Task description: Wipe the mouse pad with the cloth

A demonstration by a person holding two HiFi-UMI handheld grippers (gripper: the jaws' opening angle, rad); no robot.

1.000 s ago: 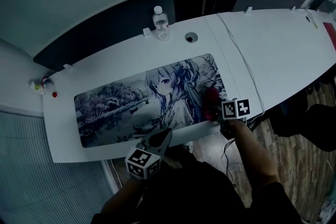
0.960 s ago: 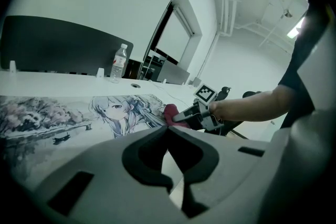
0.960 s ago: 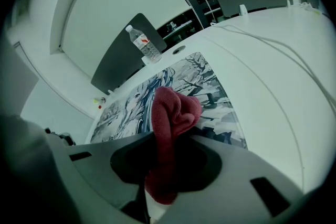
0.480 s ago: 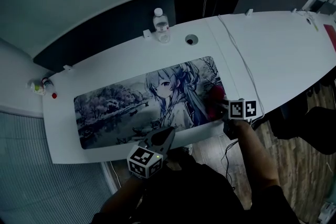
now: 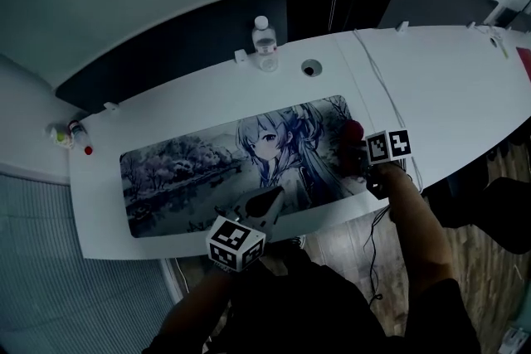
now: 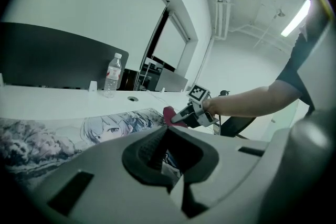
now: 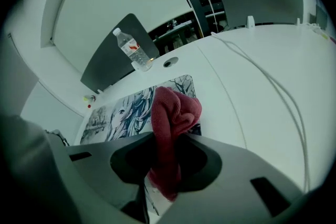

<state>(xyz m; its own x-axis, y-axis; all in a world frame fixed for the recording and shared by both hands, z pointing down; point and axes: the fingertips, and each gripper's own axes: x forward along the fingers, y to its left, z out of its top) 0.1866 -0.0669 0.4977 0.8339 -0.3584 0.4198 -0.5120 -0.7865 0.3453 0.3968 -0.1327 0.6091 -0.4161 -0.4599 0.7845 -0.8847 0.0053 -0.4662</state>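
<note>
Your right hand-held gripper (image 7: 165,150), clamped on the cloth (image 7: 171,110), has slid up the pad's (image 5: 199,166) right edge, so wiping continues; left hand-held gripper (image 6: 167,153) is closed, empty.

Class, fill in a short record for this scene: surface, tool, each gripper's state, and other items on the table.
Surface: printed mouse pad on a white table
Tool: red cloth, at the pad's right end
Right gripper: shut on the cloth
Left gripper: fingers together, empty, by the pad's near edge
Other items: water bottle, white cable
</note>
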